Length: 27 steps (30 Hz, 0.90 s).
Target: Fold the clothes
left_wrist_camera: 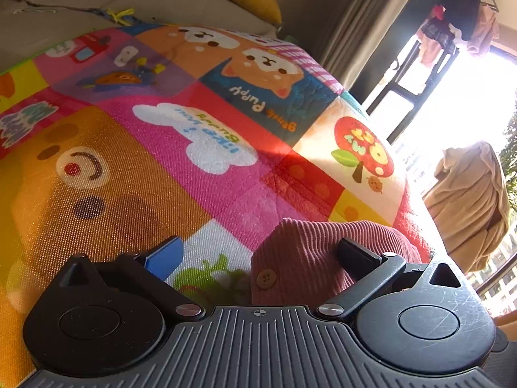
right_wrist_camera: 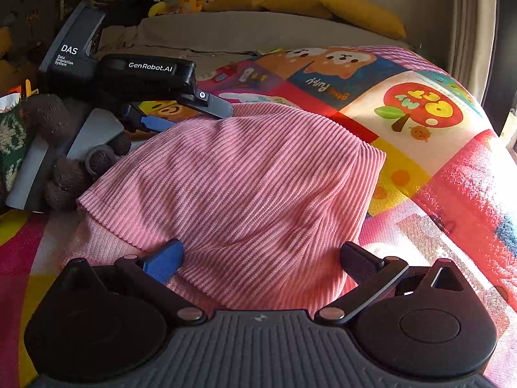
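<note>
A pink ribbed garment (right_wrist_camera: 245, 187) lies folded in a mound on the colourful cartoon quilt (right_wrist_camera: 420, 135). My right gripper (right_wrist_camera: 261, 258) is open, its fingers spread over the garment's near edge. My left gripper (left_wrist_camera: 261, 252) is open at the garment's other side; its dark finger (left_wrist_camera: 358, 255) rests on the pink cloth (left_wrist_camera: 310, 245), where a brown button (left_wrist_camera: 265, 278) shows. In the right wrist view the left gripper (right_wrist_camera: 190, 113) is at the garment's far left edge, held by a hand in a brown knitted glove (right_wrist_camera: 64, 174).
A grey sofa with yellow cushions (right_wrist_camera: 362, 13) and plush toys (right_wrist_camera: 187, 1) lies beyond the quilt. A bright window with hanging laundry (left_wrist_camera: 452, 29) and a beige cloth (left_wrist_camera: 468, 200) is to the right.
</note>
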### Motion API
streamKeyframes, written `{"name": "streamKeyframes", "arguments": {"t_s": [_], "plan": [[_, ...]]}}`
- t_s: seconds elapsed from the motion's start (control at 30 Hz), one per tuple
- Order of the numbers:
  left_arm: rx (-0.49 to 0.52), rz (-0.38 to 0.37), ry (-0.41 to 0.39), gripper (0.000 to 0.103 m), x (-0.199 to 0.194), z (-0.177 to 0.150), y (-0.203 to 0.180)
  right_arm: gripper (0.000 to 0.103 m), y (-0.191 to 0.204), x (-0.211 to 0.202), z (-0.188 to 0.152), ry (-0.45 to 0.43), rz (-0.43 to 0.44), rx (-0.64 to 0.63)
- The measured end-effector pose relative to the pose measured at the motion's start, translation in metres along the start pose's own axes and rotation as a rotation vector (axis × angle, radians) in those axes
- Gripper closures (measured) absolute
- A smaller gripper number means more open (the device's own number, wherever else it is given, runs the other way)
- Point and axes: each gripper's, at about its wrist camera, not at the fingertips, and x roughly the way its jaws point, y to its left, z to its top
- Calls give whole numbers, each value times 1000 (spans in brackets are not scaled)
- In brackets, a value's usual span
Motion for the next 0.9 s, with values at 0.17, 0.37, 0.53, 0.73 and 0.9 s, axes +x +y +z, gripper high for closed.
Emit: {"name": "streamKeyframes", "arguments": {"t_s": [0.17, 0.37, 0.53, 0.73, 0.9], "plan": [[23, -12, -22, 0, -48, 2, -12, 0, -5, -11, 4, -4, 52, -22], [382, -43, 57, 0, -95, -47, -66, 0, -49, -40, 8, -61, -85, 23], [723, 20, 141, 0, -96, -103, -103, 0, -69, -55, 2, -64, -155, 62], [838, 188, 157, 0, -79, -115, -98, 0, -23, -52, -18, -24, -122, -175], [725, 320, 71, 0, -91, -77, -77, 0, -1, -49, -18, -54, -231, -280]]}}
